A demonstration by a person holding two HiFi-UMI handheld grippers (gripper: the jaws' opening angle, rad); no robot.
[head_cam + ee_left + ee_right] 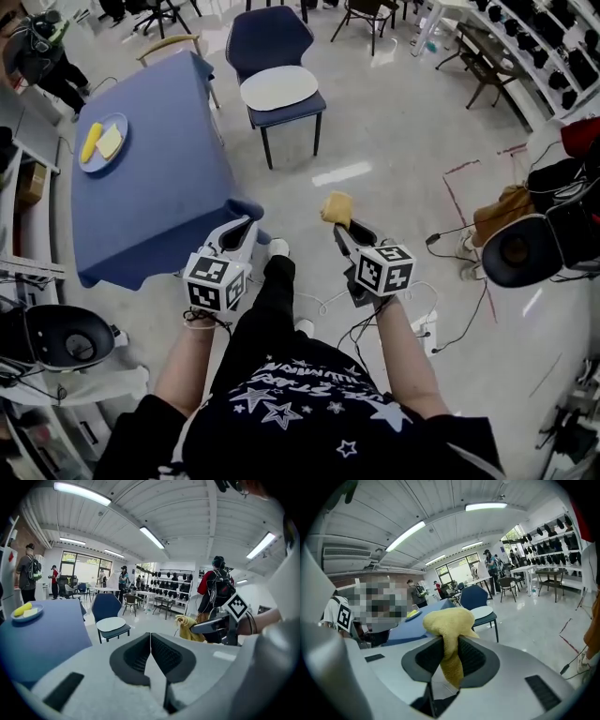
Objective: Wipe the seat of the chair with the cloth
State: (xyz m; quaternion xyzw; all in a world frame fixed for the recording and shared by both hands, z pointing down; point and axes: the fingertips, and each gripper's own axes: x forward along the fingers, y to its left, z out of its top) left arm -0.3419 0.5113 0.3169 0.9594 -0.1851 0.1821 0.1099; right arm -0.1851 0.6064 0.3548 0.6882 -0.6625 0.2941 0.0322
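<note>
A navy chair (pixel 274 56) with a white seat (pixel 279 88) stands on the floor ahead of me, beside the blue table. The same chair (pixel 108 616) shows far off in the left gripper view and again as a chair (pixel 480 607) in the right gripper view. My right gripper (pixel 339 223) is shut on a bunched yellow cloth (pixel 337 207), which sticks up between its jaws as the cloth (pixel 447 634) in its own view. My left gripper (pixel 246 225) is shut with nothing in it, held over the table's near corner. Both grippers are well short of the chair.
A blue-covered table (pixel 150 178) at the left carries a blue plate (pixel 103 142) with yellow food. Cables (pixel 450 319) trail on the floor at the right near bags and gear. More chairs (pixel 370 17) and tables stand at the back; people stand in the distance.
</note>
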